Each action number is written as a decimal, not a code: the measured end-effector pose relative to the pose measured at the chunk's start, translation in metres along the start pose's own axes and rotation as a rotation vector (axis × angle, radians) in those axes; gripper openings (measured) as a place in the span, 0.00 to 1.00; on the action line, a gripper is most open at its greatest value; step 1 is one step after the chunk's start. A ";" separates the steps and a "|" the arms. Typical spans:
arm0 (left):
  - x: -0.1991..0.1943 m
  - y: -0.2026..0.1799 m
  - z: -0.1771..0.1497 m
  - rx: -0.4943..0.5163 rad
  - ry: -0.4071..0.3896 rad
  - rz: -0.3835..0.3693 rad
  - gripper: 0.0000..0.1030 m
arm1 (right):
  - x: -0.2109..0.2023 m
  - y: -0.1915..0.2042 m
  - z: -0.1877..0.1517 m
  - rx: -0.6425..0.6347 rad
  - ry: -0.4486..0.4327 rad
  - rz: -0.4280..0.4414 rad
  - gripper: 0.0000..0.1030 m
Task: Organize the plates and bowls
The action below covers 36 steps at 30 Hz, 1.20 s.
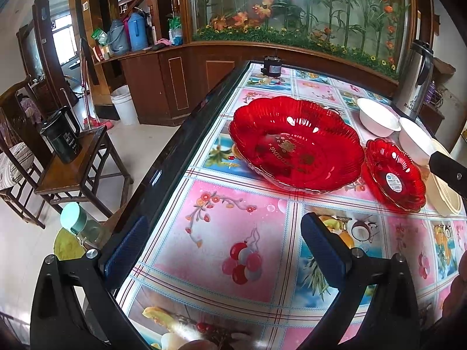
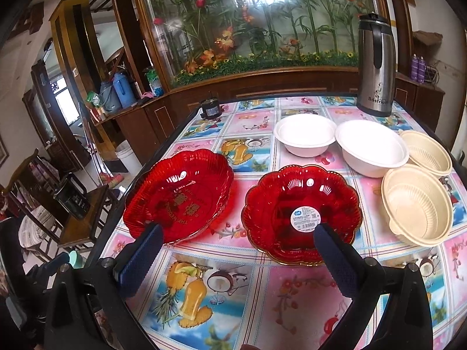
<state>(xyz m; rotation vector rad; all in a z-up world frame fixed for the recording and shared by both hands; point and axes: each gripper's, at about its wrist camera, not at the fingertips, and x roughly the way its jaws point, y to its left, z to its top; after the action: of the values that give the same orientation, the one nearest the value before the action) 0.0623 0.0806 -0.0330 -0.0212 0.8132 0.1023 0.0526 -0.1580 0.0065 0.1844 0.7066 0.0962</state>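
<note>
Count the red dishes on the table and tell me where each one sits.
2. The large red dish sits near the table's left edge; the small red dish, with a sticker inside, sits to its right, in front of the white bowls. None looks hidden.

Left gripper: two black angular arms are carrying flat fingers that are wearing dark blue, fine-knurled pads; a round silver screw head is sitting at the base of each finger and another farther out on each arm.

Right gripper: the same build is showing, with black arms, blue textured pads, and silver screws at the finger bases and outer arms. No cables or markings are showing.
</note>
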 end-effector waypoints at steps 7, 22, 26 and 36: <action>-0.014 -0.005 -0.004 0.008 -0.010 -0.002 1.00 | -0.012 -0.005 -0.004 0.015 -0.002 0.013 1.00; -0.044 -0.015 -0.010 0.021 -0.057 -0.001 1.00 | -0.048 -0.011 -0.009 0.025 -0.048 0.041 1.00; -0.046 -0.017 -0.011 0.027 -0.060 -0.001 1.00 | -0.052 -0.014 -0.009 0.030 -0.054 0.043 1.00; -0.042 -0.018 -0.011 0.027 -0.052 0.000 1.00 | -0.048 -0.014 -0.009 0.031 -0.044 0.046 1.00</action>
<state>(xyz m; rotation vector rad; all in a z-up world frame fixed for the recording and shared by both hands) 0.0271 0.0586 -0.0104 0.0068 0.7625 0.0914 0.0110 -0.1777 0.0276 0.2320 0.6606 0.1243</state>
